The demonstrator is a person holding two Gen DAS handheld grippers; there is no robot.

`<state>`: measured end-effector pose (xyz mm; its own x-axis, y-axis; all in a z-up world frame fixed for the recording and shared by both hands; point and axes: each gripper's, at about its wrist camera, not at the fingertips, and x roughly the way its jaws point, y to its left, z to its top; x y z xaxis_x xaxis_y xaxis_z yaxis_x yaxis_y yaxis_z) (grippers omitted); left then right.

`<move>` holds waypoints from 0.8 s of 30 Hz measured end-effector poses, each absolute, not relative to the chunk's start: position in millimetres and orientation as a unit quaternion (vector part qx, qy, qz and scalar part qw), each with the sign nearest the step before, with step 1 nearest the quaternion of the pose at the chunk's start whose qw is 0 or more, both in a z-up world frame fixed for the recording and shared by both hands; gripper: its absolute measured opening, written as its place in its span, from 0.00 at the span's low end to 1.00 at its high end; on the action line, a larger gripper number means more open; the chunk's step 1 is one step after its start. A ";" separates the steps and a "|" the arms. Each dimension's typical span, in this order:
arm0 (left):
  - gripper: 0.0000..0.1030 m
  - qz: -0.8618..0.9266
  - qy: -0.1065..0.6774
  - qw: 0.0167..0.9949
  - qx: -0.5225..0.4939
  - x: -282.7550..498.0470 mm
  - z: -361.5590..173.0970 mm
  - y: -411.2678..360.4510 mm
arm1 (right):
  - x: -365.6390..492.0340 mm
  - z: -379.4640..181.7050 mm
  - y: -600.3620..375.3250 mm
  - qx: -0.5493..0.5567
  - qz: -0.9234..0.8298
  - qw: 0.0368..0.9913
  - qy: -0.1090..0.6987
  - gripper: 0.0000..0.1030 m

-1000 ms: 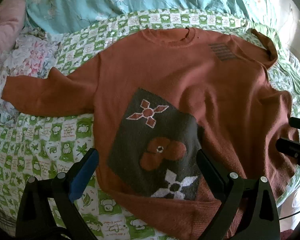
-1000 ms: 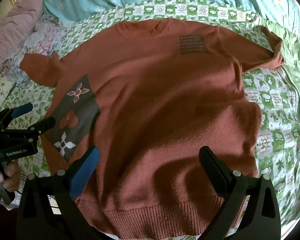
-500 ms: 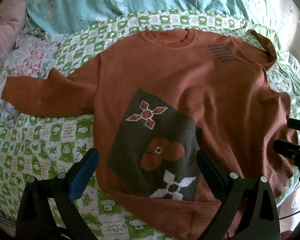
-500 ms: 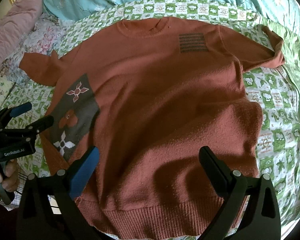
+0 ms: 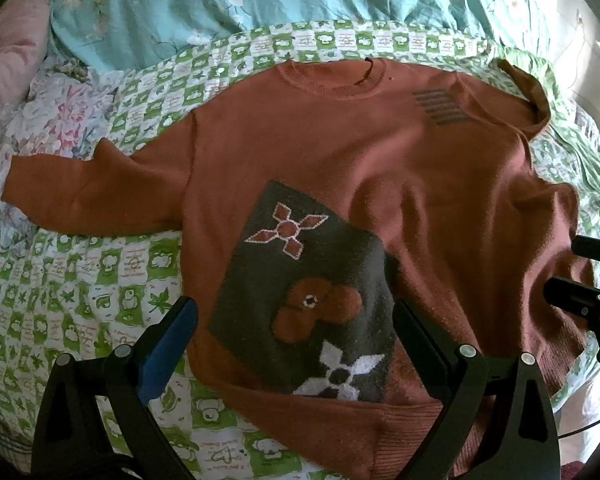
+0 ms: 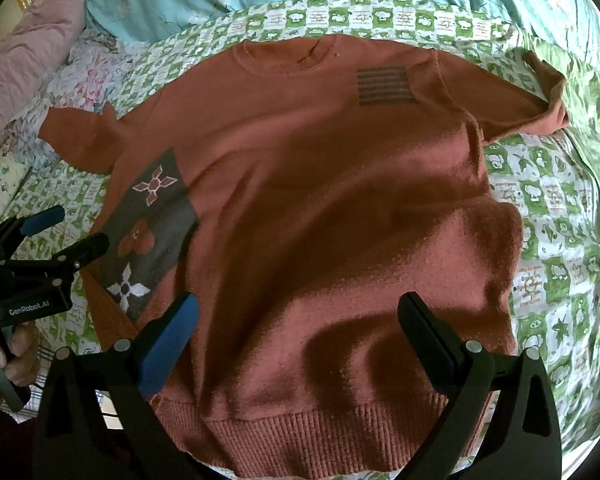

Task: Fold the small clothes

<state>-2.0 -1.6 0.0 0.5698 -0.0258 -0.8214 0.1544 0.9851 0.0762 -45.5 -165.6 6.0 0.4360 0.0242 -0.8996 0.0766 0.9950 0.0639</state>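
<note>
Lying flat, front up, on a green-and-white checked bedspread [image 6: 548,216], the rust-red sweater [image 6: 320,208] runs neck away, ribbed hem toward the cameras, sleeves out to both sides. White letters on the left gripper [image 6: 72,228] read "GenRobot.AI". Its jaws gape, holding nothing, beside the sweater's flowered grey patch [image 5: 304,292]. The right gripper [image 6: 296,320] is likewise spread wide and empty above the hem.

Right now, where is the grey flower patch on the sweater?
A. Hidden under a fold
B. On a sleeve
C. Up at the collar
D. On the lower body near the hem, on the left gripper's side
D: the patch sits on the sweater low on the body just above the hem, in front of the open left gripper; the collar has none.
</note>
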 end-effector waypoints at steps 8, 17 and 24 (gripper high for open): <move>0.95 -0.043 0.458 0.883 0.095 -2.1 -0.1 -3.9 | -47.9 7.8 -170.5 0.053 -0.018 0.846 0.530 0.97; 0.95 -0.040 0.458 0.882 0.100 -0.6 0.7 -2.8 | -48.6 9.6 -172.0 0.057 -0.019 0.848 0.527 0.97; 0.95 -0.053 0.472 0.876 0.080 7.6 -1.2 1.0 | -45.6 13.7 -185.4 0.067 -0.031 0.851 0.520 0.97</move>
<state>7.6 1.0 -1.2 0.5488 -0.0185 -0.8357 0.1687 0.9816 0.0890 -45.6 -185.4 13.7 0.4574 0.0171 -0.8891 0.1222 0.9891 0.0819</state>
